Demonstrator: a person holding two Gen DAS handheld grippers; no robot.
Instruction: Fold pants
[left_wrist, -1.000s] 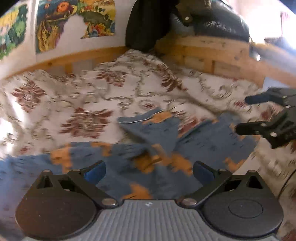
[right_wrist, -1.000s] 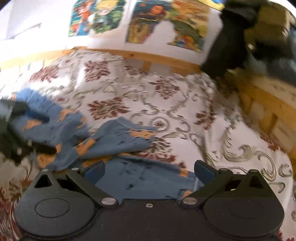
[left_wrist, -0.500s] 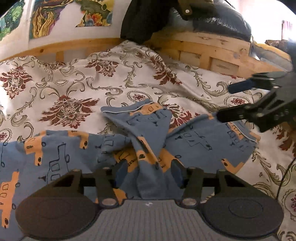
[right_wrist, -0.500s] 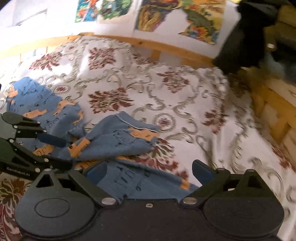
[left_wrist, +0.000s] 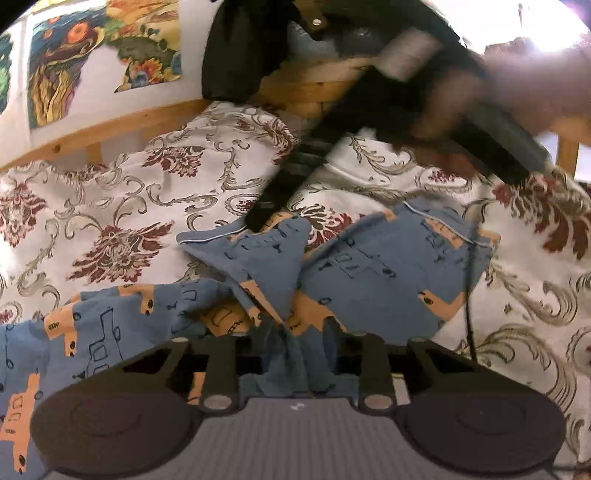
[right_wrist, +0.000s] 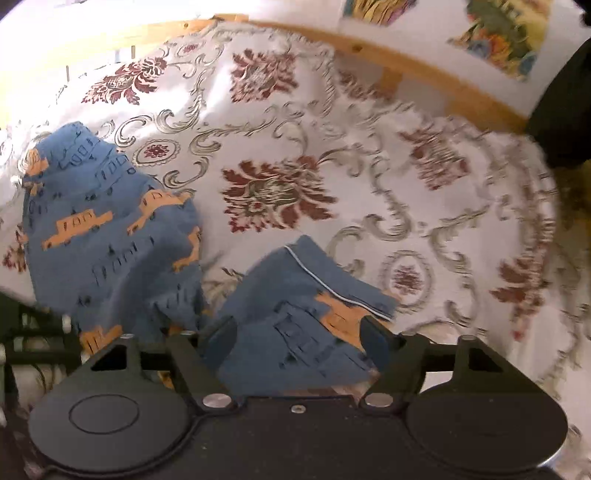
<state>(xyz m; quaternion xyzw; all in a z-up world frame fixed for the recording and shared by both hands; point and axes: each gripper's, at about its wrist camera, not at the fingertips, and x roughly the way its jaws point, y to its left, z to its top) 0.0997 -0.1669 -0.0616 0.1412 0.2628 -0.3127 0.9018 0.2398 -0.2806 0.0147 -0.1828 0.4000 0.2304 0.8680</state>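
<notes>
While the bed's cream, red-flowered floral cover (right_wrist: 280, 122) lies rumpled, the crumpled blue cotton pants with orange vehicle prints (left_wrist: 384, 266) sprawl across it. The left gripper (left_wrist: 295, 347) is pinched on a bunch of their cloth; the right gripper (right_wrist: 295, 339) gapes around a leg hem. Best pull both points apart to flatten. No containers show.
</notes>
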